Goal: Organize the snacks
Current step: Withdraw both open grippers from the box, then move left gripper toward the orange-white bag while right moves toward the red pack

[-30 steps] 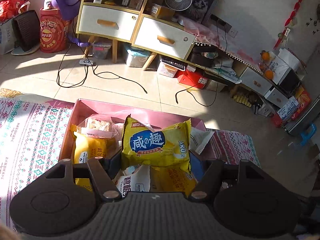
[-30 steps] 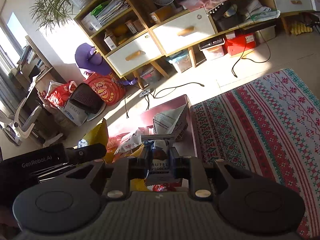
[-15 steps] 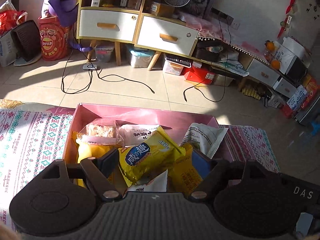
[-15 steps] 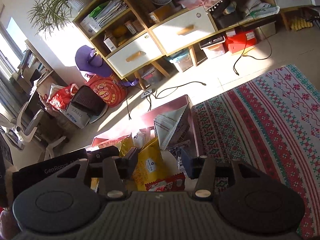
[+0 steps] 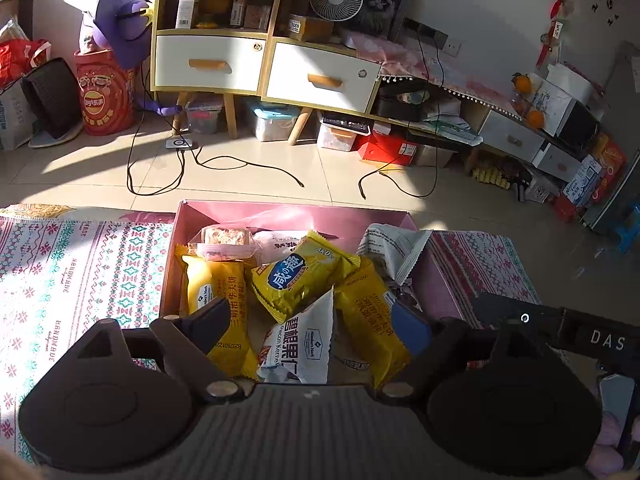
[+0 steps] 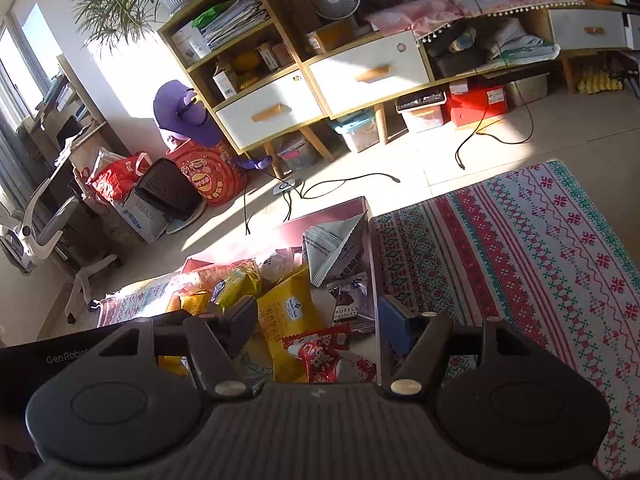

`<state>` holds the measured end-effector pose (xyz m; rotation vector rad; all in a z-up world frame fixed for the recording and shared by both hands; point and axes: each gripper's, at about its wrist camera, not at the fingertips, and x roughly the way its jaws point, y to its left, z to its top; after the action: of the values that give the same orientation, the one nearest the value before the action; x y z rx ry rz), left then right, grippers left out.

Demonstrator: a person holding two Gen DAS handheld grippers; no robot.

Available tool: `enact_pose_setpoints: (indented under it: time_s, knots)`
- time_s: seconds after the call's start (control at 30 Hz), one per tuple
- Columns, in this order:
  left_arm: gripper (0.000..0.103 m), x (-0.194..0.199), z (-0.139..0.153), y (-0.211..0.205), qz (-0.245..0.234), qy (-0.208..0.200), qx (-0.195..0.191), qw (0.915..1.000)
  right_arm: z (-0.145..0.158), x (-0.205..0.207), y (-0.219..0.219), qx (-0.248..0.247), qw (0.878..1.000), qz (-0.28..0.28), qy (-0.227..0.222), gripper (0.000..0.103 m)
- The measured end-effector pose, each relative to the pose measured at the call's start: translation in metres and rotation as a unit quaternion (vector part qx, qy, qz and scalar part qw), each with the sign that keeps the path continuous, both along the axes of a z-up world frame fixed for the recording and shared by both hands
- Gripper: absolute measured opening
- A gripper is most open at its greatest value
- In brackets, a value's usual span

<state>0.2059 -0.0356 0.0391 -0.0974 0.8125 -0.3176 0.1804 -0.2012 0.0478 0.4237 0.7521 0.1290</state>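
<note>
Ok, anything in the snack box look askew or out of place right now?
Nothing spilled or torn. The pink box is a loose heap: the yellow cracker pack lies tilted across the other packets, and the grey triangular packet leans on the right wall. Both the left gripper and right gripper are open, holding nothing.

An open pink cardboard box (image 5: 296,210) holds the snacks in a loose heap. A clear plastic tub of pale cake squares (image 5: 224,240) sits in its far left corner, over a long yellow wafer packet (image 5: 218,292) lying along the left wall. A yellow biscuit bag with a blue oval label (image 5: 298,278) lies tilted at the middle, above a white pecan-kernel pouch (image 5: 304,344). Another yellow packet (image 5: 370,320) slants beside it. A grey printed pouch (image 5: 394,246) leans in the far right corner. A purple truffle chocolate packet (image 6: 350,302) rests against the right wall, near a red-and-white wrapped sweet (image 6: 320,350).
</note>
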Motion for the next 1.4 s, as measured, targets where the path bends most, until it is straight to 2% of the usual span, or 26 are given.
enact_pose_setpoints:
  time_s: [0.3,0.6,0.93,1.07,1.2,1.4]
  knots:
    - [0.1,-0.035,0.007,0.026,0.005,-0.002,0.011,0.9999,0.012,-0.031,0.008,-0.045,0.999,0.017,-0.001,0.087]
    - [0.103,-0.063,0.01,0.048,0.02,-0.017,0.038,0.9989,0.015,-0.05,0.023,-0.087,0.995,0.041,0.0,0.098]
    - [0.103,-0.08,-0.011,0.068,0.044,-0.025,0.057,0.997,0.0,-0.066,0.037,-0.124,0.991,0.053,-0.008,0.102]
    - [0.103,-0.083,-0.024,0.075,0.058,-0.027,0.062,0.996,-0.015,-0.079,0.047,-0.16,0.985,0.062,-0.027,0.102]
    - [0.103,-0.082,-0.039,0.08,0.065,-0.025,0.085,0.994,-0.032,-0.088,0.056,-0.188,0.979,0.077,-0.026,0.102]
    - [0.103,-0.081,-0.062,0.085,0.061,-0.029,0.111,0.9915,-0.044,-0.09,0.067,-0.203,0.975,0.088,-0.033,0.102]
